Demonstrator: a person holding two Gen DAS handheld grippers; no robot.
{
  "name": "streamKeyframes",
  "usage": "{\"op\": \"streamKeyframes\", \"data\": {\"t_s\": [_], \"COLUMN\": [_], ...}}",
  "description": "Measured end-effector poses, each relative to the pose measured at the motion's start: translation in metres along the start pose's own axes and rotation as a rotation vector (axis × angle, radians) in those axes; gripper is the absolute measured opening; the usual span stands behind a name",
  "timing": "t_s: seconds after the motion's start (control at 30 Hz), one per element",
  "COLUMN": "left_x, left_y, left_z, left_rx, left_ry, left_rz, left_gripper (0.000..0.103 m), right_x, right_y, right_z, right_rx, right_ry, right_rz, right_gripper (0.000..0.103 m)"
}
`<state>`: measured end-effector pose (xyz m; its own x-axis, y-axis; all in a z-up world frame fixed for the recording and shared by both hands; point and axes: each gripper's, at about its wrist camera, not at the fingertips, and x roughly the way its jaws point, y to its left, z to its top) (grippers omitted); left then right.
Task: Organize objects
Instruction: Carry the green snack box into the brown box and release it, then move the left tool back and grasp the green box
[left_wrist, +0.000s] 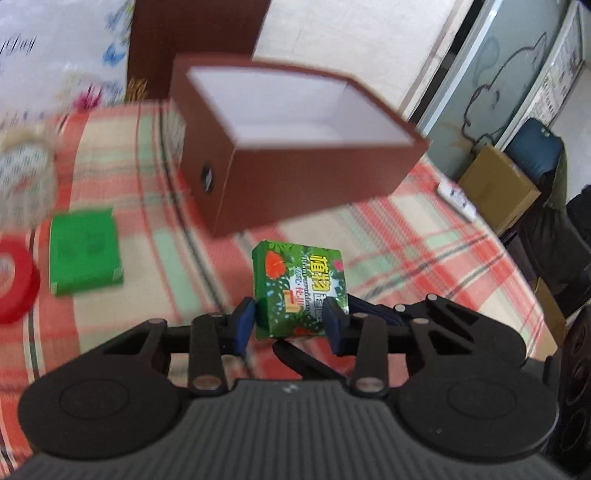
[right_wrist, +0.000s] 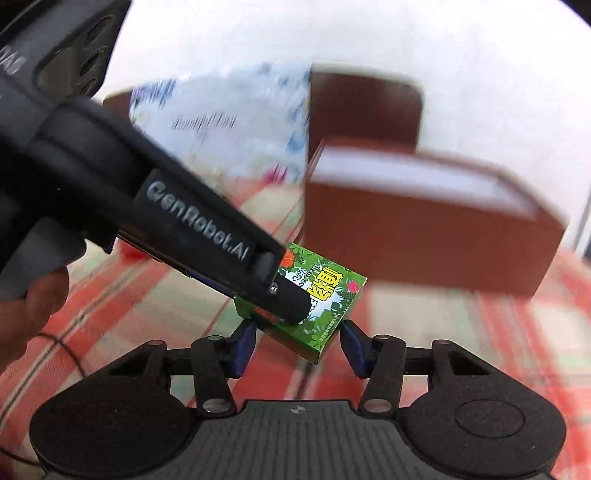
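The small green printed box (left_wrist: 301, 291) sits between the blue pads of the left gripper (left_wrist: 290, 323), which press on its two sides and hold it above the checked cloth (left_wrist: 155, 258). In the right wrist view the same box (right_wrist: 325, 295) shows tilted, with the left gripper's black finger (right_wrist: 291, 299) lying across its printed face. The right gripper (right_wrist: 295, 345) stands with its pads wide apart on either side of the box's near corner; I cannot tell whether they touch it.

Just behind the box is an open brown carton (left_wrist: 295, 147) with a white inside. To the left on the cloth lie a flat green packet (left_wrist: 85, 254), a red tape roll (left_wrist: 14, 280) at the edge, and a blurred roll (left_wrist: 26, 177) further back.
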<state>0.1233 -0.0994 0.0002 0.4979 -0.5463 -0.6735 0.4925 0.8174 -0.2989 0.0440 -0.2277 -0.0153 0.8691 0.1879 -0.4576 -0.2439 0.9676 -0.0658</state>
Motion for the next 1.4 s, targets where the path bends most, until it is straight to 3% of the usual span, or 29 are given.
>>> {"op": "streamKeyframes", "data": {"t_s": [0.27,0.5,0.57,0.73,0.83,0.93,1.0,1.07,1.27,1.4], "left_x": [0.014,0.083,0.107,0.145,0.144,0.136,0.136,0.136,0.093,0.042], "left_y": [-0.061,-0.089,-0.086,-0.054,-0.046,-0.057,-0.049,-0.039,-0.056,-0.057], "left_z": [0.101,0.157,0.160,0.153,0.151,0.151,0.156,0.159,0.129,0.092], "left_rx": [0.143,0.172,0.181,0.118,0.110,0.238,0.214,0.134,0.154,0.160], "left_ry": [-0.180,-0.192,-0.197,-0.186,-0.226,-0.312,-0.286,-0.240,-0.234,-0.265], "left_rz": [-0.055,-0.084,-0.066,0.016,-0.022,0.066,0.076,0.038,-0.020,-0.032], "left_gripper": [0.042,0.044,0.050,0.049,0.049,0.050,0.050,0.050,0.050,0.056], "right_x": [0.006,0.057,0.074,0.092,0.089,0.087,0.081,0.078,0.025,-0.007], "right_y": [-0.074,-0.143,-0.162,-0.208,-0.204,-0.203,-0.204,-0.198,-0.173,-0.153], "right_z": [0.066,0.085,0.081,0.074,0.075,0.074,0.068,0.065,0.061,0.041], "right_rx": [-0.037,-0.050,-0.037,0.084,0.088,0.115,0.135,0.145,0.162,0.224], "right_ry": [-0.188,-0.172,-0.133,-0.065,-0.059,-0.047,-0.052,-0.073,-0.193,-0.181], "right_rz": [-0.176,-0.237,-0.224,-0.201,-0.170,-0.146,-0.131,-0.151,-0.179,-0.164], "right_gripper": [0.053,0.058,0.057,0.054,0.056,0.059,0.062,0.064,0.065,0.067]}}
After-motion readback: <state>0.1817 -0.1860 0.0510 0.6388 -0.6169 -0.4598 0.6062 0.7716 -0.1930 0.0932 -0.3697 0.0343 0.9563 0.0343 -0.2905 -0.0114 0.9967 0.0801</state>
